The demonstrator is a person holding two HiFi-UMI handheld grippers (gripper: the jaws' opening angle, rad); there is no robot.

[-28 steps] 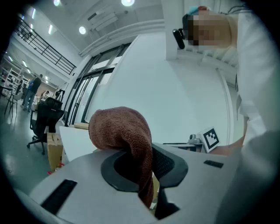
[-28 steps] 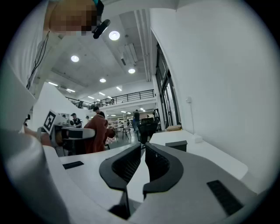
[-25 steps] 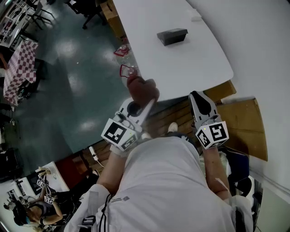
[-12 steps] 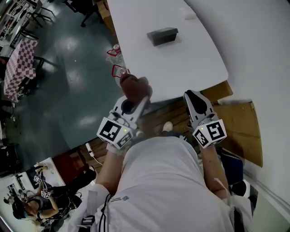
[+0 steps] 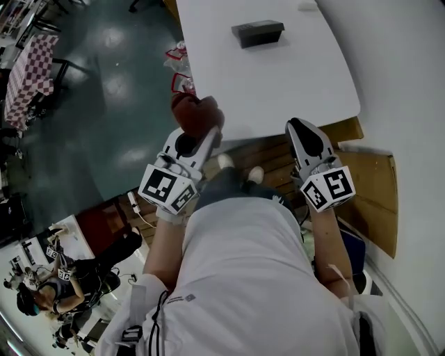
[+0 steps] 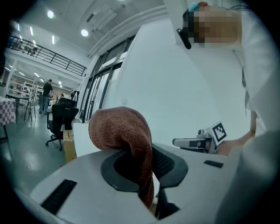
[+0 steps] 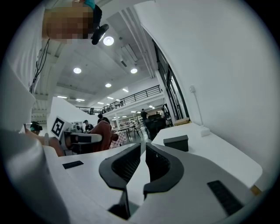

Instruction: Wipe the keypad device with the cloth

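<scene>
The keypad device (image 5: 258, 33) is lying flat on the white counter (image 5: 278, 90), towards its far end, well apart from both grippers. In the right gripper view it is showing as a dark box (image 7: 176, 142) beyond the fingertips and a little to their right. A small white object (image 5: 306, 5) is sitting further along the counter behind it.

The cloth (image 5: 197, 115), a reddish-brown bunch, is being held by the left gripper (image 5: 203, 132). Its fingers (image 6: 168, 164) are clamping the cloth (image 6: 124, 129), which is bulging up over the tips while a tail is hanging down between the dark pads. In the head view the bunch is hovering at the counter's left edge close to the near corner. Whether it is touching the surface cannot be told.

The right gripper (image 5: 297, 128) is pointing at the counter's near edge. Its fingers (image 7: 159, 168) are resting closed, with only a thin slit between them, and they are gripping nothing.

Each gripper is carrying its marker cube close to the person's body, and the person's white shirt (image 5: 243, 278) is filling the lower middle of the head view. The greenish floor (image 5: 104, 104) is stretching away to the left of the counter, with some red-edged clear packaging (image 5: 177, 69) beside the counter's edge. A brown board (image 5: 375, 195) is lying to the right of the right gripper.
</scene>
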